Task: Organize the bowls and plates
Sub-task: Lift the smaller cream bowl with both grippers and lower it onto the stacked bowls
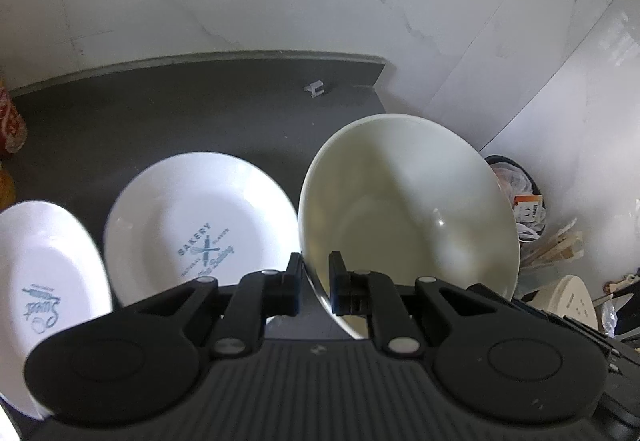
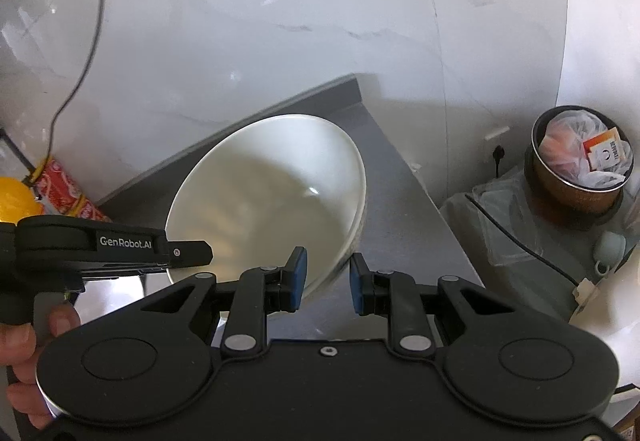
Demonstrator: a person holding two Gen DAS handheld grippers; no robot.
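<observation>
From the left wrist view we see, at the far left, an oval white dish (image 1: 48,273) printed "Sweet", cut off by the frame edge and partly hidden by our gripper body. Next to it a round white plate (image 1: 200,225) with a blue bakery logo lies on the dark grey counter (image 1: 160,113). Further right, our left gripper (image 1: 314,281) pinches the near rim of the cream bowl (image 1: 408,209), one pad outside the wall and one inside, the bowl tilted up off the counter at the counter's right end. Beyond it a full bin (image 1: 520,197) stands below by the marble wall.

The right wrist view shows what the other cannot: a hand (image 2: 24,345) holding the left gripper (image 2: 200,253) from the side, at the left of the frame. It also shows our right gripper (image 2: 328,281) spread, its left pad just beside the bowl (image 2: 276,193) rim. We cannot tell whether that pad touches. The two plates are out of this view. The bin (image 2: 580,161) is clearer here, stuffed with bags.
</observation>
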